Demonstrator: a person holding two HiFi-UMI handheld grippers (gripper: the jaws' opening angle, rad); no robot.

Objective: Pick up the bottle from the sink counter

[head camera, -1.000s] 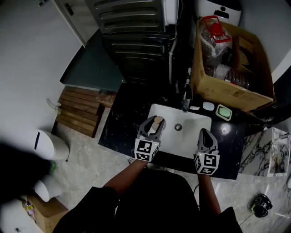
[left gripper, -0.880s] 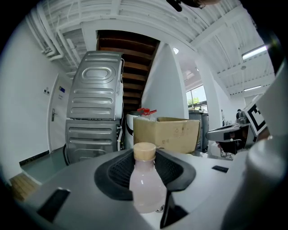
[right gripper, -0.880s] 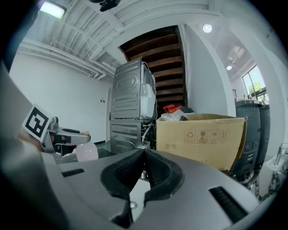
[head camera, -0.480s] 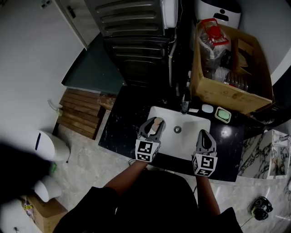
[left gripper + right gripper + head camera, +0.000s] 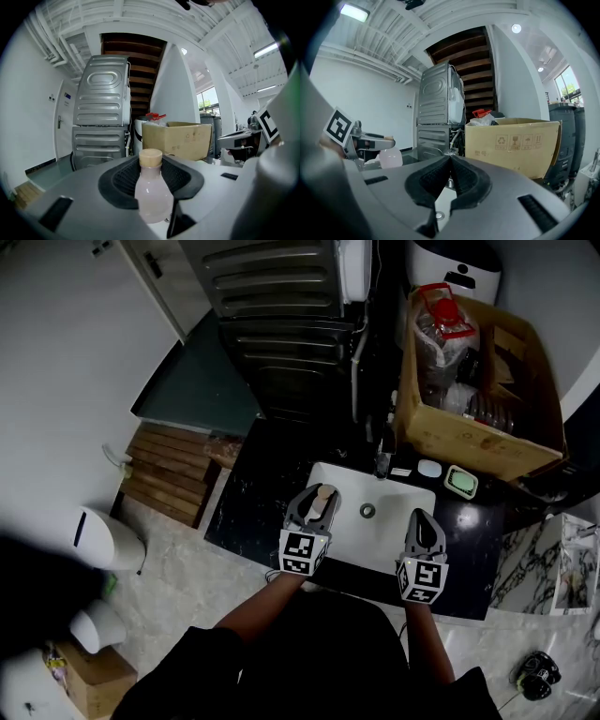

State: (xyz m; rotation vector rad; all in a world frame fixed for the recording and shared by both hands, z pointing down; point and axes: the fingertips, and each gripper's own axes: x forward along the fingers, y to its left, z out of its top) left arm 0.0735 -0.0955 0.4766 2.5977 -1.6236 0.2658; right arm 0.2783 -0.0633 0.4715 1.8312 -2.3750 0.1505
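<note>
Bottle (image 5: 152, 192) upright, cap topmost

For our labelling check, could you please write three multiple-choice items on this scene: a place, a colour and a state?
1. Where is the bottle? A. between the left gripper's jaws B. in the box C. on the floor
2. What colour is its cap? A. red B. tan C. blue
3. How are the right gripper's jaws? A. wide apart B. on the bottle C. together, empty
1 A: the left gripper view shows it clamped there. 2 B: the cap looks tan. 3 C: they meet with nothing between.
</note>
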